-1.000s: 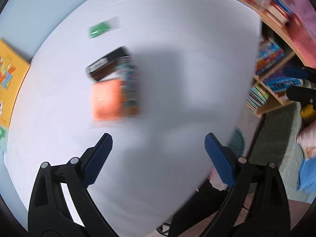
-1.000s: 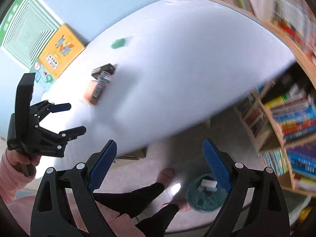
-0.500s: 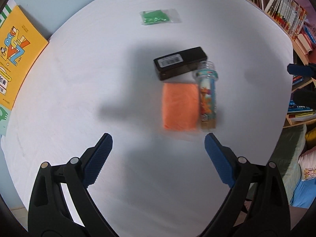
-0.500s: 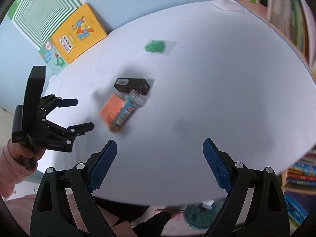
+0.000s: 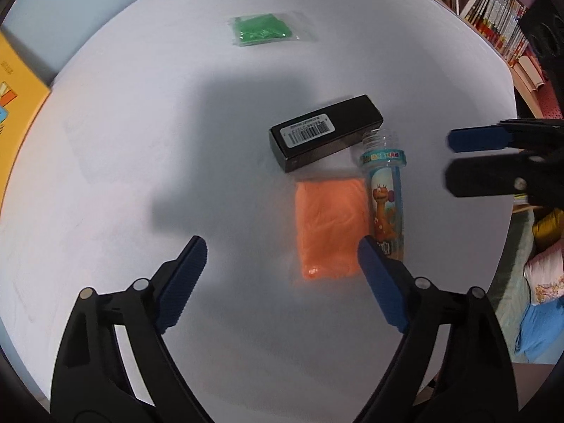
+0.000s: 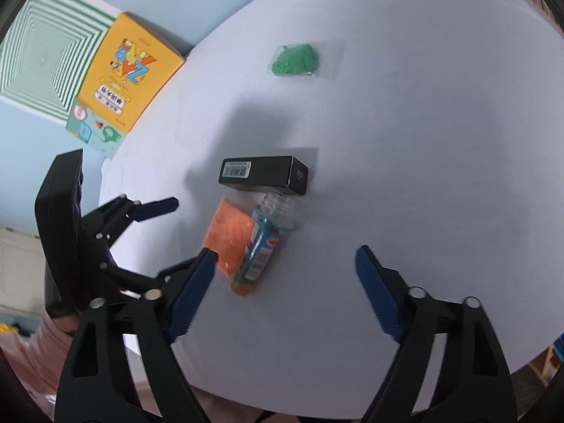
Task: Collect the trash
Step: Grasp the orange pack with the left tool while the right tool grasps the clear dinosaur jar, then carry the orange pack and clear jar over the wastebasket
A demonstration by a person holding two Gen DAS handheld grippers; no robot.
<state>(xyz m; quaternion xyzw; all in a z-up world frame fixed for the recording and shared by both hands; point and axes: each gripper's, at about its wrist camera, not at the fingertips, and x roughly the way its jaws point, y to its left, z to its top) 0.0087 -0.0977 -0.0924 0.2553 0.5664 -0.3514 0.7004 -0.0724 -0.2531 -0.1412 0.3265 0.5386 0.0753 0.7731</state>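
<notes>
On the round white table [image 5: 141, 141] a black box [image 5: 326, 137] lies across the top of an orange packet [image 5: 329, 227] and a clear cartoon-labelled bottle [image 5: 386, 194] on its side. A green bag [image 5: 262, 30] lies farther back. My left gripper [image 5: 282, 250] hovers above the packet's near end, its jaws closing with nothing touching the pads. My right gripper [image 6: 286, 257] hangs over the bottle [image 6: 264, 243] and packet [image 6: 231, 234], jaws also closing, pads off them. Each gripper shows in the other's view: right gripper [image 5: 451, 158], left gripper [image 6: 183, 232].
A yellow book [image 6: 130, 70] and a green striped sheet [image 6: 42, 53] sit against the blue wall behind the table. Bookshelves [image 5: 500, 31] stand to the right. A pink sleeve [image 6: 53, 338] holds the left gripper near the table's edge.
Both grippers have swung in from the table's edge to over the cluster of items, which now looks larger and nearer. Both pairs of fingers have narrowed a little.
</notes>
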